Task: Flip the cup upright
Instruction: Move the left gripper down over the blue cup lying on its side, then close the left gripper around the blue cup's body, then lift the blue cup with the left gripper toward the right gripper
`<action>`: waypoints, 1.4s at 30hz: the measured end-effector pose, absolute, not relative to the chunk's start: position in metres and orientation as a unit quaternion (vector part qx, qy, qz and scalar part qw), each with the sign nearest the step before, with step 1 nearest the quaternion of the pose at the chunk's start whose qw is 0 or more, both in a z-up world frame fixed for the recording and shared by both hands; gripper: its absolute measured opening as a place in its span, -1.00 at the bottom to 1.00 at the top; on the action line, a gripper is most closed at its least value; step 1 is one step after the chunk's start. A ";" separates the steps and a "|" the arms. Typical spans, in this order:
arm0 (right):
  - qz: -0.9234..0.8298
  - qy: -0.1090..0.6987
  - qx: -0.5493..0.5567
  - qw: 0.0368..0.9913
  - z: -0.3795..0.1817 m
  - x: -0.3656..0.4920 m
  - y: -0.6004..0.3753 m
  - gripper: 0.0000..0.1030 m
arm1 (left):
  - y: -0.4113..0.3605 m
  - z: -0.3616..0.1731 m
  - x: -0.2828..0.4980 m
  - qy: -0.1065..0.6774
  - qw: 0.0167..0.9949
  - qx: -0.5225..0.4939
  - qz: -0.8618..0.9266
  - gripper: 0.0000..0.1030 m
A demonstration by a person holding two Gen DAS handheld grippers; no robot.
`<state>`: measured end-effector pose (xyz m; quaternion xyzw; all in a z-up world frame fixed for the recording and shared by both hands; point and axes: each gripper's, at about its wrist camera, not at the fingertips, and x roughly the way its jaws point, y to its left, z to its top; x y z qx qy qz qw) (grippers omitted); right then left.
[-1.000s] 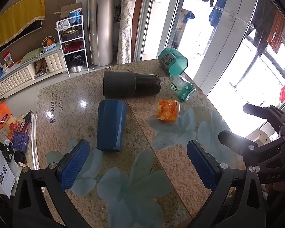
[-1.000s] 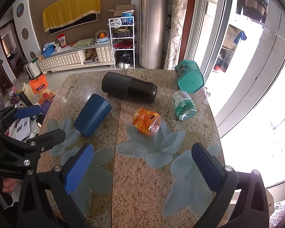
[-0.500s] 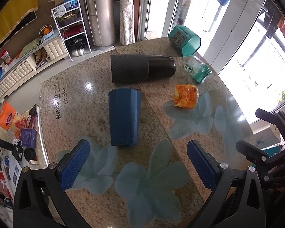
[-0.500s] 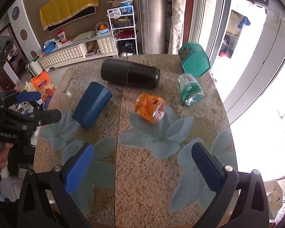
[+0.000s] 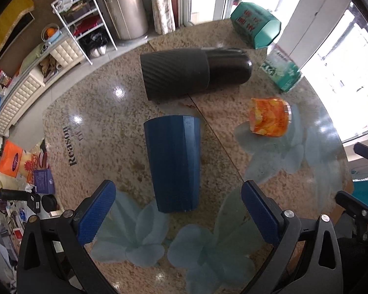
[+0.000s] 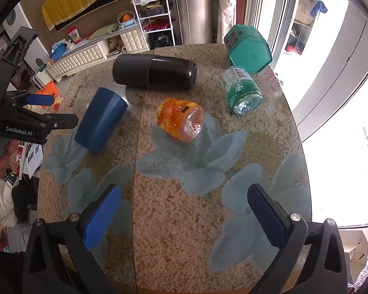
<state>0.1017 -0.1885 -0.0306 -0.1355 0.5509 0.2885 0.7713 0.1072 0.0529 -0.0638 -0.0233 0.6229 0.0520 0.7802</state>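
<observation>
A dark blue faceted cup [image 5: 173, 161] lies on its side on the granite table, its narrow base towards my left gripper. It also shows in the right wrist view [image 6: 101, 119] at the table's left. My left gripper [image 5: 179, 216] is open and empty, just short of the cup's base, with its fingers either side of the cup's line. It shows from the side in the right wrist view [image 6: 52, 111], close to the cup. My right gripper [image 6: 184, 216] is open and empty above the table's near part.
A large black flask [image 5: 196, 69] lies on its side behind the cup. An orange jar [image 5: 269, 117], a green-labelled jar [image 5: 281, 72] and a teal hexagonal box [image 5: 256, 25] lie to the right. The table edge [image 5: 50, 152] drops off at left, over floor clutter.
My left gripper has moved forward and down towards the blue cup, which now looms larger between its fingers. My right gripper has shifted slightly closer over the table. The objects have not moved.
</observation>
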 end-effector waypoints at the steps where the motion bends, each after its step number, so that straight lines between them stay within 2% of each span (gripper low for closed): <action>1: 0.288 0.553 -0.136 0.770 -0.032 0.105 -0.190 1.00 | 0.055 -0.069 0.111 0.627 0.777 -0.026 0.053 1.00; 13: 0.295 0.582 -0.137 0.746 -0.054 0.128 -0.193 1.00 | 0.079 -0.133 0.157 0.695 0.713 -0.046 0.079 1.00; 22: 0.292 0.589 -0.147 0.739 -0.062 0.139 -0.192 1.00 | 0.086 -0.166 0.167 0.713 0.692 -0.066 0.087 1.00; 24: 0.290 0.591 -0.146 0.738 -0.064 0.140 -0.191 1.00 | 0.089 -0.171 0.167 0.714 0.691 -0.074 0.083 0.95; 26: 0.289 0.592 -0.147 0.738 -0.064 0.141 -0.190 1.00 | 0.090 -0.175 0.167 0.716 0.688 -0.089 0.077 0.72; 30: 0.288 0.592 -0.151 0.738 -0.064 0.141 -0.189 1.00 | 0.095 -0.178 0.161 0.712 0.688 -0.100 0.095 0.53; 31: 0.287 0.592 -0.151 0.738 -0.064 0.140 -0.189 1.00 | 0.097 -0.176 0.161 0.710 0.690 -0.102 0.097 0.42; 42: 0.280 0.582 -0.159 0.746 -0.055 0.129 -0.184 1.00 | 0.122 -0.148 0.129 0.692 0.694 -0.169 0.107 0.42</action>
